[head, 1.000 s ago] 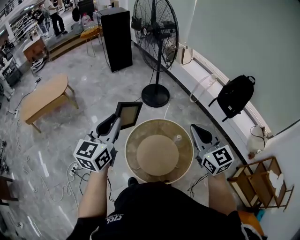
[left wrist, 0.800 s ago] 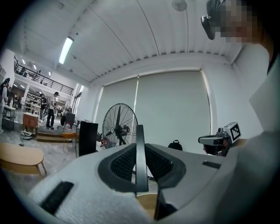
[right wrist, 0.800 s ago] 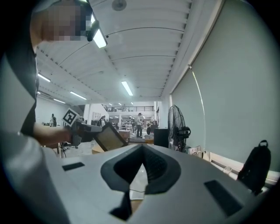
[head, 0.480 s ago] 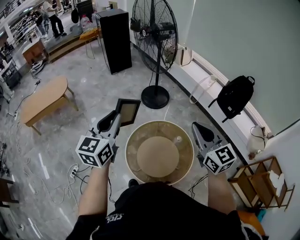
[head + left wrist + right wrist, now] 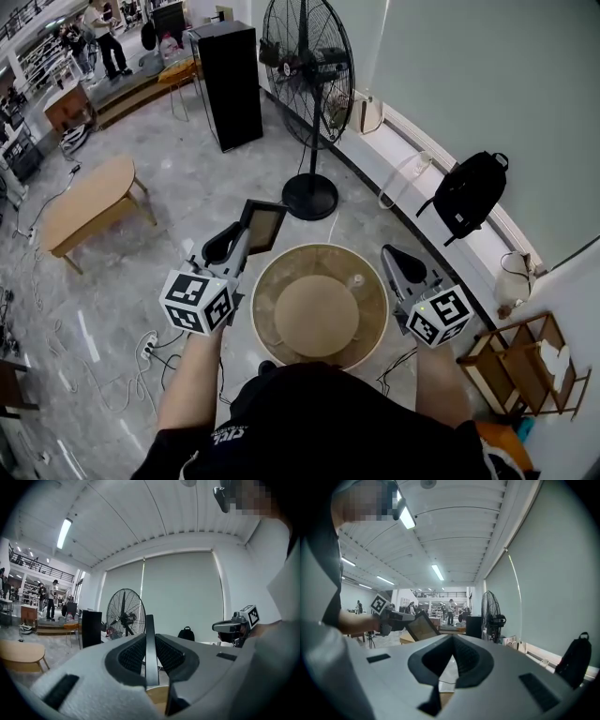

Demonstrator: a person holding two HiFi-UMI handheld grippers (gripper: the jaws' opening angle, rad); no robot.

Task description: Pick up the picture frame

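Observation:
In the head view the picture frame (image 5: pixel 262 228), dark-rimmed with a tan panel, hangs in the air left of the round table (image 5: pixel 372 281). My left gripper (image 5: pixel 244 236) is shut on its lower left edge. From the left gripper view the frame (image 5: pixel 150 634) shows edge-on as a thin dark strip, with both pads pressed against it. My right gripper (image 5: pixel 393 253) hovers over the table's right rim, shut, nothing in it. The right gripper view has its jaws (image 5: pixel 452 641) closed together, and the held frame (image 5: pixel 421 626) with the left gripper (image 5: pixel 396 617) off to the left.
A small pale object (image 5: pixel 356 278) stands on the table near its far rim. A pedestal fan (image 5: pixel 310 84) and a black speaker cabinet (image 5: pixel 229 82) stand beyond. A backpack (image 5: pixel 472 192) leans on the wall ledge, a wooden rack (image 5: pixel 520 366) at right, a low table (image 5: pixel 89 197) at left.
The left gripper and the frame have drifted slightly right, toward the fan's base. The right gripper has stayed in place.

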